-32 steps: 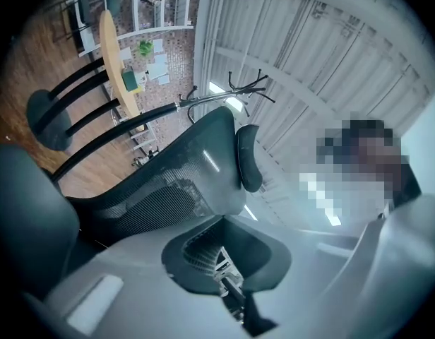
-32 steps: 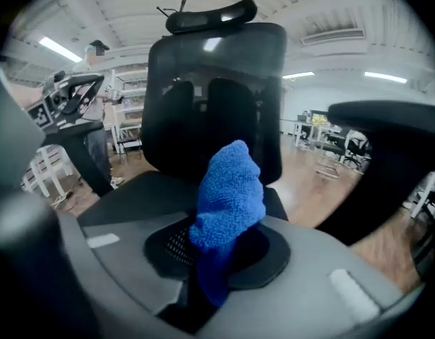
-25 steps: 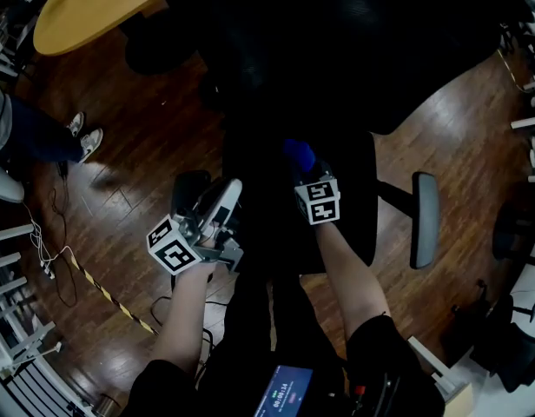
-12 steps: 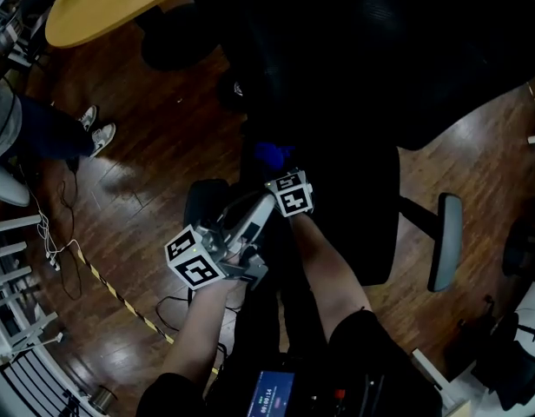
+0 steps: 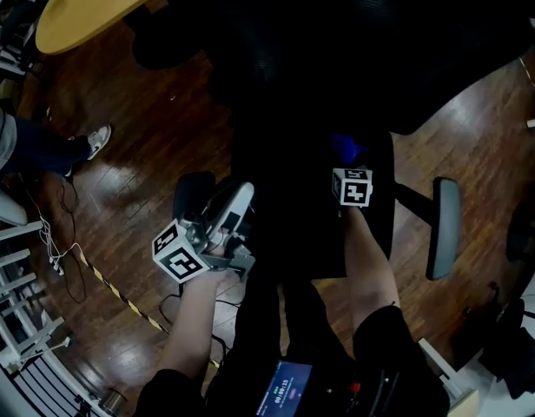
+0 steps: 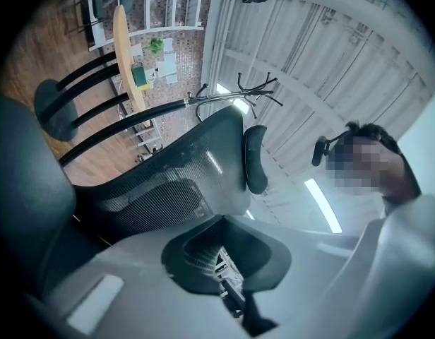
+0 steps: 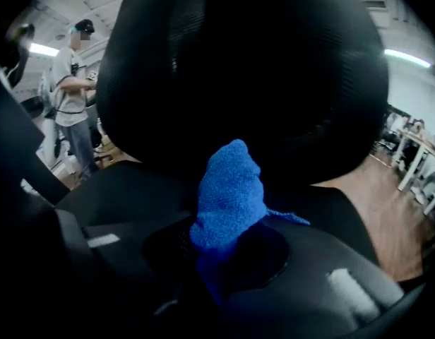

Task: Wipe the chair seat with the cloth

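The right tool is squeezing the soft, light, floppy cloth by its bunched end, on the right of the chair seat. The left tool is hanging closed and empty.

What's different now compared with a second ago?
The right gripper, jaws shut on the blue fuzzy cloth, swept left, then back right across the black chair seat, ending nearer its right edge. The left gripper stayed beside the seat's left edge, jaws shut and empty.
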A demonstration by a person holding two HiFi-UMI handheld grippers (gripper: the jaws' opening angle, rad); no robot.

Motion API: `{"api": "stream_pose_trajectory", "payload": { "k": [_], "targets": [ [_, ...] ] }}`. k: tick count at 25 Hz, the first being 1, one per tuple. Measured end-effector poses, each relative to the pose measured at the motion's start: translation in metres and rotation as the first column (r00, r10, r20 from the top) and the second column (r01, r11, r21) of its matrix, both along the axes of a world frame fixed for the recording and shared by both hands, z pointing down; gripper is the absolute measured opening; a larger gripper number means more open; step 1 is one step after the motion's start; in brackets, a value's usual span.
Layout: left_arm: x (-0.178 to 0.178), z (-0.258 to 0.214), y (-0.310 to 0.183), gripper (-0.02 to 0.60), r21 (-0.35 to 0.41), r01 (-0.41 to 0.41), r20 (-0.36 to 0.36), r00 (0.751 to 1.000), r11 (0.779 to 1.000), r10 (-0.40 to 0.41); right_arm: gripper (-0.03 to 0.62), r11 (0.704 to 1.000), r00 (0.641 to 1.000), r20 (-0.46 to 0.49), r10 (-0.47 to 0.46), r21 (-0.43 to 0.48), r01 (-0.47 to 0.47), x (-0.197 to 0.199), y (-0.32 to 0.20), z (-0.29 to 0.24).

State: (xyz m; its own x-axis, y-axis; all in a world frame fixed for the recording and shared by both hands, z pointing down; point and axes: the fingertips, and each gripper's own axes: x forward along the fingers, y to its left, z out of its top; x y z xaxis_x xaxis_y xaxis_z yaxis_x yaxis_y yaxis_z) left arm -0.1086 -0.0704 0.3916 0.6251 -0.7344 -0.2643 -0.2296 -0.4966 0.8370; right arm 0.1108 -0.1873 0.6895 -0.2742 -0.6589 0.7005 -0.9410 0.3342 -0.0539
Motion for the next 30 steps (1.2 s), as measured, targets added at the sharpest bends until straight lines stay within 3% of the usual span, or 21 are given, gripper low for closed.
{"api": "stream_pose_trajectory", "payload": {
  "k": [3, 5, 11, 15, 18, 22, 27, 30],
  "targets": [
    [0.002, 0.001, 0.001, -0.009, 0.0, -0.011, 0.02, 1.0, 1.0, 0.011, 0.081, 0.989, 0.986, -0.08, 0.145, 0.031, -0.143, 0.088, 0.014, -0.009],
    [0.001, 0.001, 0.001, -0.009, 0.002, -0.007, 0.031, 1.0, 1.0, 0.007, 0.081, 0.984, 0.98, -0.095, 0.173, 0.049, -0.169, 0.115, 0.02, -0.015],
    [0.0, -0.001, 0.0, -0.009, 0.007, 0.004, 0.021, 1.0, 1.0, -0.004, 0.081, 0.982, 0.977, -0.107, 0.185, 0.045, -0.181, 0.131, 0.025, -0.012],
    [-0.001, -0.001, -0.001, -0.009, 0.011, 0.01, 0.021, 1.0, 1.0, -0.011, 0.081, 0.985, 0.981, -0.1, 0.166, 0.07, -0.16, 0.117, 0.022, -0.024],
    [-0.002, -0.001, -0.001, -0.009, 0.006, 0.015, 0.011, 1.0, 1.0, -0.015, 0.081, 0.991, 0.996, -0.049, 0.076, 0.113, -0.07, 0.065, 0.025, -0.04],
    [-0.001, -0.001, 0.0, -0.009, 0.003, 0.014, 0.017, 1.0, 1.0, -0.014, 0.081, 0.987, 0.991, 0.085, -0.101, 0.133, 0.089, -0.054, 0.034, -0.053],
    [-0.001, 0.0, 0.001, -0.009, 0.006, 0.007, 0.007, 1.0, 1.0, -0.007, 0.081, 0.946, 0.917, 0.235, -0.323, 0.116, 0.303, -0.206, 0.07, -0.049],
    [0.0, 0.0, 0.002, -0.009, 0.009, -0.007, 0.004, 1.0, 1.0, 0.007, 0.081, 0.9, 0.859, 0.274, -0.433, 0.074, 0.43, -0.261, 0.104, -0.031]
  ]
}}
